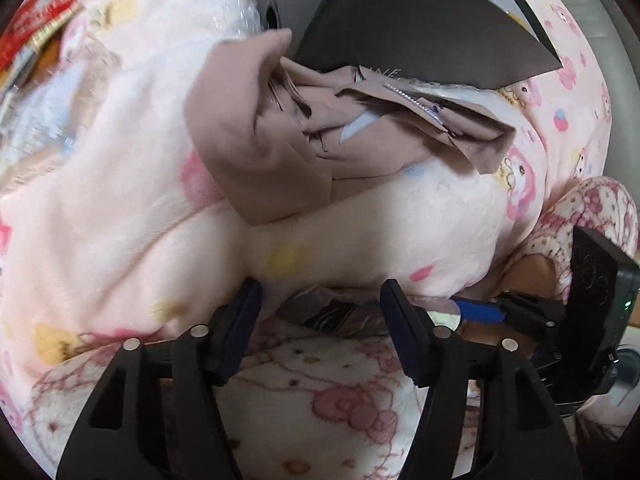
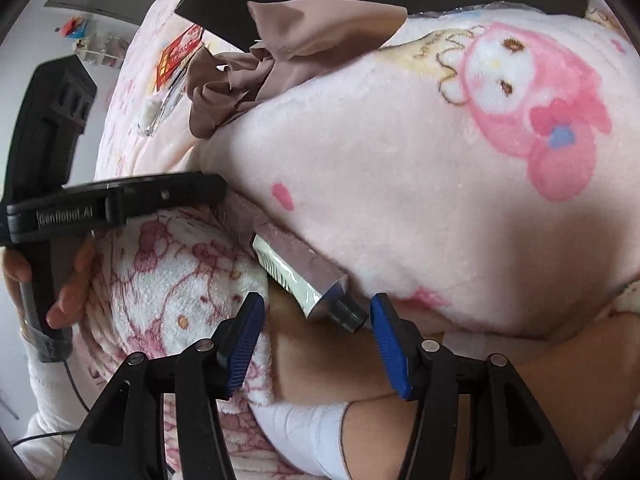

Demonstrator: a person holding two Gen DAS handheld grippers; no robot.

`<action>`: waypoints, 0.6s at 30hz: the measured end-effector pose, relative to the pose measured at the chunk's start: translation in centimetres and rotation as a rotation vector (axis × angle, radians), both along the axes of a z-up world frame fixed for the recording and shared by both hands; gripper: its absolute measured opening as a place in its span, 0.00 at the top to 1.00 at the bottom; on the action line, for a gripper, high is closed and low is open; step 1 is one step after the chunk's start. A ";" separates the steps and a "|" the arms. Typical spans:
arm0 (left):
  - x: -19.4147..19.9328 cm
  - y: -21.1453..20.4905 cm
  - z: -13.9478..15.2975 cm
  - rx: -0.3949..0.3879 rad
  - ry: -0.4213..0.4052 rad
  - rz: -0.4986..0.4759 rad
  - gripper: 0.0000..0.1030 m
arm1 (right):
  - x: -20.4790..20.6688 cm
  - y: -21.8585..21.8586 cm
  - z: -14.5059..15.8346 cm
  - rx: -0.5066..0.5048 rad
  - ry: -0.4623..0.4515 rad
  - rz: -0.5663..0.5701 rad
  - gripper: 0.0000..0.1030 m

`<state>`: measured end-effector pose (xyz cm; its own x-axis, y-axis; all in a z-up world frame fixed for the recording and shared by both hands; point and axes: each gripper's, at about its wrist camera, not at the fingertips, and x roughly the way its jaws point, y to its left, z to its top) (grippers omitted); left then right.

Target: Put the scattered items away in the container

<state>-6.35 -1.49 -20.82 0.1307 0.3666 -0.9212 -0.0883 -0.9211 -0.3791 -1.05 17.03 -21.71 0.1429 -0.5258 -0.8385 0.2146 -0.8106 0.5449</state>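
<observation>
your left gripper (image 1: 320,300) and right gripper (image 2: 316,312) both gape, jaws released; the tube (image 2: 296,268) lies between the right fingers, against the pink blanket (image 2: 400,160).

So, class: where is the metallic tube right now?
Right wrist view, low centre: the metallic tube lies wedged between the pink blanket and the patterned pyjama leg.
</observation>
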 end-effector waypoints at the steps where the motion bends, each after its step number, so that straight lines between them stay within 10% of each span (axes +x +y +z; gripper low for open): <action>1: -0.1 0.1 -0.1 0.005 -0.005 -0.004 0.39 | -0.1 -0.1 -0.2 -0.006 -0.005 -0.005 0.50; 9: 1.0 0.2 1.3 0.128 0.040 0.011 0.48 | -1.4 1.4 3.8 -0.041 0.101 -0.052 0.53; 14: 0.1 1.2 1.7 0.337 0.068 0.098 0.52 | -4.0 1.9 5.7 -0.066 0.179 -0.061 0.56; 18: 0.3 1.8 0.8 0.255 0.050 0.091 0.51 | -3.1 2.9 5.6 -0.016 0.160 -0.051 0.56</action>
